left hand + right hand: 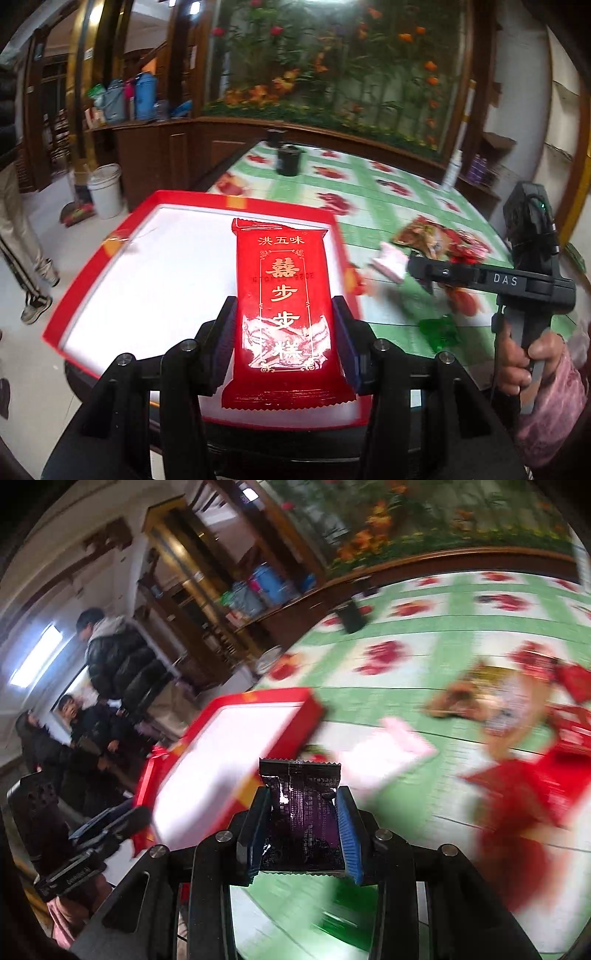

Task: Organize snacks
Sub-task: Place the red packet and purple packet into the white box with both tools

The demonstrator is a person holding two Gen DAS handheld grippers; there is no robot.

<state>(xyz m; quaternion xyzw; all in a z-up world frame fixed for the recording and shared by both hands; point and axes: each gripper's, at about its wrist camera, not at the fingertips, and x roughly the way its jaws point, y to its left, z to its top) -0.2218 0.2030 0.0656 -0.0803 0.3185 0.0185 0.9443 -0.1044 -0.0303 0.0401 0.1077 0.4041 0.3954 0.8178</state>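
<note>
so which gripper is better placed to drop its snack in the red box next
Left. The left gripper already holds its red packet over the red box; the right gripper carries the purple packet beside it.

My table (384, 206), under its green floral cloth, carries a red tray (92, 273), scattered snack packets (439, 240) and a black cup (289, 160).

Long red foil snack packet with gold Chinese lettering (286, 306): sealed, lengthwise, held above the white interior of a shallow red-rimmed rectangular tray (110, 254).
Small dark purple foil snack packet (301, 812): sealed, crimped ends, printed back seam facing camera.
Loose pile of mixed red, brown and pink wrapped snacks (439, 240) on the table right of tray; blurred.
</note>
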